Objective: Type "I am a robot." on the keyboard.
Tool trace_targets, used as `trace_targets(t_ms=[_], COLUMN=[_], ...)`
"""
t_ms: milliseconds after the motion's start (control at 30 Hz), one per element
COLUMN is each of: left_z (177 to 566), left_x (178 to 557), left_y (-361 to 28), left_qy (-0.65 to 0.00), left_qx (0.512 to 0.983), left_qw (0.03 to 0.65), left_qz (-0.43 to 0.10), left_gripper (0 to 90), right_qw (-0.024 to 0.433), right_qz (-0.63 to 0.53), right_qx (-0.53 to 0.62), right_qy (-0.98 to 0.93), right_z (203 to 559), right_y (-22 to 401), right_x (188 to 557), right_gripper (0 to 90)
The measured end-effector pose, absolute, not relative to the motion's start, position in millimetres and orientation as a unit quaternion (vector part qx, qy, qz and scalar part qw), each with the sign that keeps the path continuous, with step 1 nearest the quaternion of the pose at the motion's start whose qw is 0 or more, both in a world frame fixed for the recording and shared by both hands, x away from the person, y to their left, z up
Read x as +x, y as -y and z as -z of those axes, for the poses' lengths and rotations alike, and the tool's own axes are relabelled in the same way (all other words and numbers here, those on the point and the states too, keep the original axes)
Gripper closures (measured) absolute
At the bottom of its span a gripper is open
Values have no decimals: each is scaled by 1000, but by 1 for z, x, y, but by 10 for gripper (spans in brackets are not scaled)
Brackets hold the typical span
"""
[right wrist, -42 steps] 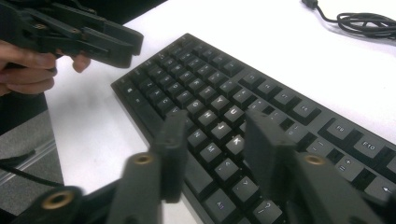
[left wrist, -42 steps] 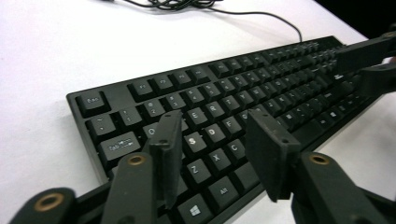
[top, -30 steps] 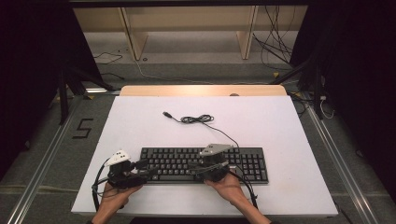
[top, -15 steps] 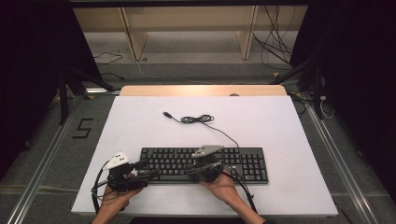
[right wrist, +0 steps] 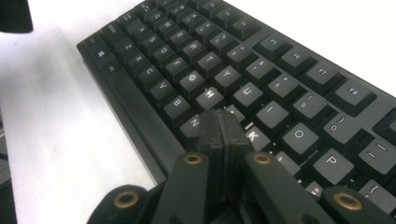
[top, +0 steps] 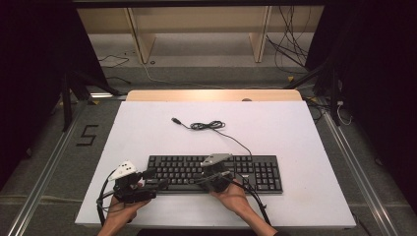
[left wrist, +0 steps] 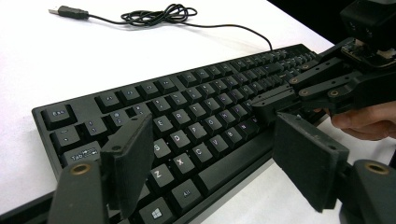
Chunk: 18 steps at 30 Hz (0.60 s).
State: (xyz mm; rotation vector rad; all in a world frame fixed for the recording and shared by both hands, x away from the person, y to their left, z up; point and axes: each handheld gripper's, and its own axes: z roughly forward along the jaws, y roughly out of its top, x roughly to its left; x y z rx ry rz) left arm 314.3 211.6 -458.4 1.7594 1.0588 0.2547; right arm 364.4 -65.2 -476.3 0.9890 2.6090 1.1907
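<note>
A flat black plastic keyboard [top: 215, 173] lies low-centre on the matte white counter [top: 295, 128]. The right gripper [right wrist: 223, 135] presses its closed jaws onto the keys; the left gripper [left wrist: 210, 163], jaws just widened and empty, straddles its lower-left corner.

My white bench [top: 147, 132] has a pale wooden strip [top: 211, 95] along its twelve o'clock edge. Beyond it stands a light wooden shelf frame [top: 196, 29]. A marked "5" [top: 86, 135] sits on the grey floor [top: 59, 167] at nine o'clock. Loose cables [top: 290, 54] trail at one o'clock.
</note>
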Motion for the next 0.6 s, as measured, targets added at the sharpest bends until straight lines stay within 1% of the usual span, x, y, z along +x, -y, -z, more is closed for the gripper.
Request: trace_targets(t_ms=[367, 500, 600], left_z=[458, 458, 459], left_x=[314, 314, 314], left_y=[-212, -213, -214], left_qy=[-441, -440, -442], left_qx=[730, 730, 729], left_qw=[511, 511, 511], left_qz=[-108, -109, -110], left_gripper=[286, 283, 282], right_qw=[63, 57, 44], right_qz=[-385, -390, -404], right_qx=[321, 329, 334], right_qy=[-863, -858, -850], right_z=[479, 479, 476], right_y=[64, 65, 68], right_x=[364, 364, 365], right_gripper=[900, 900, 880])
